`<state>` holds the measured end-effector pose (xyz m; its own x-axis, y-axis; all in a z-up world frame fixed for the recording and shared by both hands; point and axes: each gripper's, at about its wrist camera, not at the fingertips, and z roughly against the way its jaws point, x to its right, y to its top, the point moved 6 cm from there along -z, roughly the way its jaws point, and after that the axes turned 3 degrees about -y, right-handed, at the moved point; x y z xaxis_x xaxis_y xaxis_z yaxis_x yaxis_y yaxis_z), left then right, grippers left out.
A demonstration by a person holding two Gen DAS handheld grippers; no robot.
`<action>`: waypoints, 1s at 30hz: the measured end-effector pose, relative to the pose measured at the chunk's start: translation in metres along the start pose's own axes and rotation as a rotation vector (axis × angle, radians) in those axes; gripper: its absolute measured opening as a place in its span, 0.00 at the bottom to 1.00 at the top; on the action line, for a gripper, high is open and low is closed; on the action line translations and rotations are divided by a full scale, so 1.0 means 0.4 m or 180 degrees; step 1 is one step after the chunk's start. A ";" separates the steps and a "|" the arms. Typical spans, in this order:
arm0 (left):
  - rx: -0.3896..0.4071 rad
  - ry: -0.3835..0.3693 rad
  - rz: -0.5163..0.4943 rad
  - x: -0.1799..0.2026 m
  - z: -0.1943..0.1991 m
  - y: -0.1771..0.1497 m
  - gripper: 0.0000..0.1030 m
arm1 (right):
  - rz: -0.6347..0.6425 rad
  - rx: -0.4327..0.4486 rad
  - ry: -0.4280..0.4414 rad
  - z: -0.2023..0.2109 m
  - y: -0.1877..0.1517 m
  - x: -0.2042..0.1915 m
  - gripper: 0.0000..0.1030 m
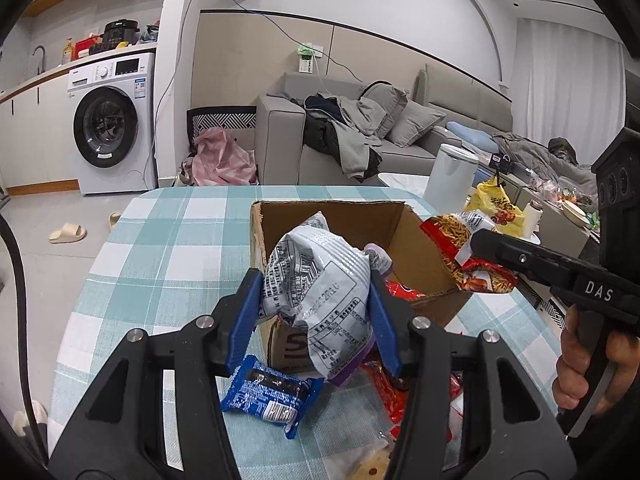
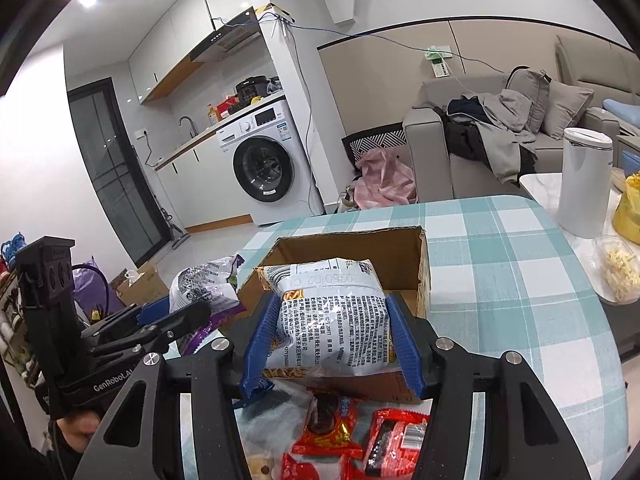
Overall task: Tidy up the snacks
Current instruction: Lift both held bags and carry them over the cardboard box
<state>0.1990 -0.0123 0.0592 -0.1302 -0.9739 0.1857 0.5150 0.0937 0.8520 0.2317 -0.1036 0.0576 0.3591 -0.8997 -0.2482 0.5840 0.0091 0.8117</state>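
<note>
An open cardboard box (image 1: 416, 240) stands on the checked tablecloth (image 1: 160, 240); it also shows in the right wrist view (image 2: 360, 248). My left gripper (image 1: 316, 308) is shut on a silver and purple snack bag (image 1: 320, 280), held above the box's near edge. My right gripper (image 2: 332, 340) is shut on a silver and yellow snack bag (image 2: 336, 312) over the box's near wall. In the left wrist view that bag (image 1: 460, 248) hangs at the box's right side.
A blue cookie pack (image 1: 268, 392) and several red snack packs (image 2: 360, 440) lie in front of the box. A white canister (image 2: 584, 184), a yellow bag (image 1: 496, 204) and a clear tub of snacks (image 2: 620, 272) stand to the right.
</note>
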 end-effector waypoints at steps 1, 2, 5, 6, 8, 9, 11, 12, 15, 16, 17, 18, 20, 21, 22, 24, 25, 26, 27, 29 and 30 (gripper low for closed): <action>-0.0003 0.0016 -0.0003 -0.002 -0.011 0.001 0.48 | -0.0004 -0.0012 -0.0001 -0.007 0.002 -0.001 0.54; -0.0009 0.0049 -0.0014 -0.002 -0.019 0.002 0.48 | -0.0010 -0.0018 -0.0009 -0.014 0.003 0.001 0.54; -0.0026 0.0081 -0.0023 -0.009 -0.047 -0.001 0.48 | -0.0046 -0.0052 -0.0029 -0.036 0.005 0.008 0.54; -0.0038 0.0092 -0.0032 -0.010 -0.056 -0.002 0.48 | -0.0063 -0.0063 -0.0032 -0.043 0.006 0.011 0.54; -0.0037 0.0137 -0.0050 -0.014 -0.072 -0.002 0.48 | -0.0077 -0.0086 -0.0037 -0.056 0.006 0.015 0.54; -0.0033 0.0158 -0.0071 -0.015 -0.079 -0.001 0.48 | -0.0087 -0.0099 -0.0050 -0.063 0.005 0.019 0.54; -0.0027 0.0184 -0.0103 -0.017 -0.091 -0.002 0.48 | -0.0099 -0.0100 -0.0047 -0.069 0.004 0.021 0.54; -0.0031 0.0192 -0.0113 -0.017 -0.098 0.000 0.48 | -0.0081 -0.0095 -0.0064 -0.071 0.004 0.019 0.54; -0.0029 0.0212 -0.0142 -0.015 -0.110 0.004 0.48 | -0.0054 -0.0085 -0.0088 -0.072 0.007 0.016 0.54; -0.0032 0.0213 -0.0147 -0.015 -0.116 0.004 0.48 | -0.0066 -0.0084 -0.0089 -0.073 0.009 0.017 0.54; -0.0035 0.0215 -0.0150 -0.015 -0.120 0.004 0.48 | -0.0069 -0.0085 -0.0084 -0.075 0.010 0.020 0.54; -0.0033 0.0218 -0.0149 -0.014 -0.119 0.004 0.48 | -0.0073 -0.0087 -0.0083 -0.076 0.012 0.021 0.54; -0.0046 0.0213 -0.0148 -0.014 -0.124 0.003 0.48 | -0.0094 -0.0075 -0.0059 -0.077 0.014 0.021 0.54; -0.0047 0.0209 -0.0152 -0.015 -0.124 0.002 0.48 | -0.0104 -0.0080 -0.0048 -0.081 0.015 0.024 0.54; -0.0047 0.0222 -0.0166 -0.015 -0.131 0.003 0.48 | -0.0110 -0.0083 -0.0054 -0.085 0.016 0.026 0.54; -0.0077 0.0229 -0.0174 -0.014 -0.145 0.004 0.48 | -0.0118 -0.0079 -0.0062 -0.093 0.020 0.030 0.54; -0.0105 0.0213 -0.0161 -0.013 -0.154 0.004 0.48 | -0.0133 -0.0080 -0.0049 -0.096 0.022 0.031 0.54; -0.0119 0.0202 -0.0155 -0.014 -0.160 0.003 0.48 | -0.0149 -0.0085 -0.0030 -0.098 0.024 0.032 0.54; -0.0108 0.0216 -0.0165 -0.015 -0.164 0.004 0.48 | -0.0159 -0.0089 -0.0022 -0.100 0.026 0.033 0.55; -0.0115 0.0218 -0.0187 -0.015 -0.170 0.004 0.48 | -0.0170 -0.0092 -0.0018 -0.104 0.029 0.034 0.55; -0.0119 0.0217 -0.0180 -0.016 -0.172 0.004 0.49 | -0.0170 -0.0094 -0.0016 -0.103 0.027 0.035 0.55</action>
<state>0.2588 -0.0202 0.0257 -0.1025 -0.9894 0.1030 0.5399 0.0316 0.8412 0.2731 -0.0980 0.0413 0.3232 -0.9014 -0.2881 0.6235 -0.0262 0.7814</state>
